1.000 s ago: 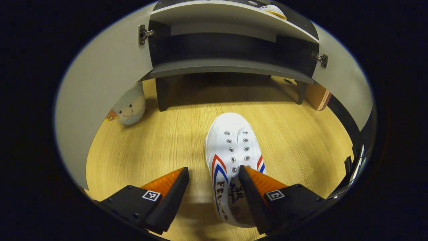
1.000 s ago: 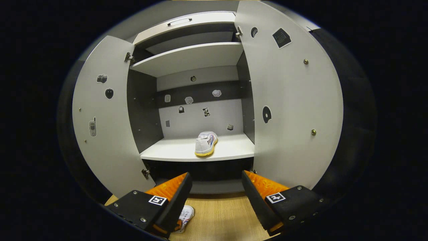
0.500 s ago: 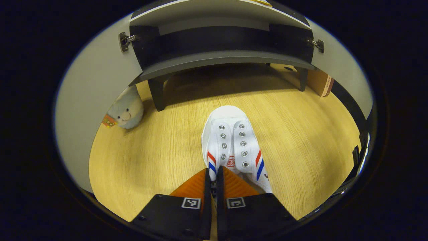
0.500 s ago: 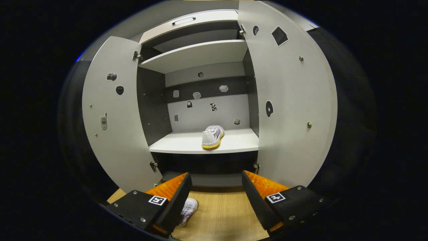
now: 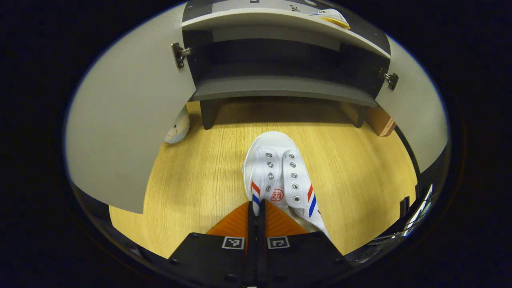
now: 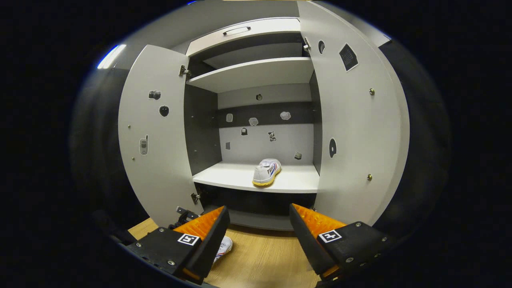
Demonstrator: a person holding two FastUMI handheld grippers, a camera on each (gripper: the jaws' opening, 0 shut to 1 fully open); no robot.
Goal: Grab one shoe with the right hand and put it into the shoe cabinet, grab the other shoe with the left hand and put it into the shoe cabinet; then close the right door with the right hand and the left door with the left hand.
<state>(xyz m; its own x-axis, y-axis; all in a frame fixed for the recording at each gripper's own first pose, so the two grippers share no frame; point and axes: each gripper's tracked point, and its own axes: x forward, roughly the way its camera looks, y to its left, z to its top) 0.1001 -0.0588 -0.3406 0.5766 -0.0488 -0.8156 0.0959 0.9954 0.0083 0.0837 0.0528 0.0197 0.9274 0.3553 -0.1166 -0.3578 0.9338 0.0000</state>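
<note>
In the left gripper view a white shoe (image 5: 280,176) with red and blue stripes points toward the shoe cabinet (image 5: 280,86) over the wooden floor. My left gripper (image 5: 256,212) is shut on the shoe's side wall near the heel. In the right gripper view my right gripper (image 6: 258,224) stands open with nothing between its fingers, facing the open shoe cabinet (image 6: 256,76). The other white shoe (image 6: 267,172) lies on the lower shelf (image 6: 224,178), toward its right side. The held shoe (image 6: 224,246) peeks out beside the right gripper's left finger. Both the left door (image 6: 156,140) and the right door (image 6: 356,128) are swung open.
A grey plush toy (image 5: 178,128) sits on the floor behind the open left door (image 5: 128,112). A brown cardboard box (image 5: 380,122) stands by the cabinet's right leg. The upper shelf (image 6: 252,74) holds nothing. Stickers dot the doors and back wall.
My left gripper has shut on the shoe's side and the view has drawn a little toward the cabinet. The right gripper stays open and has drifted left of the cabinet.
</note>
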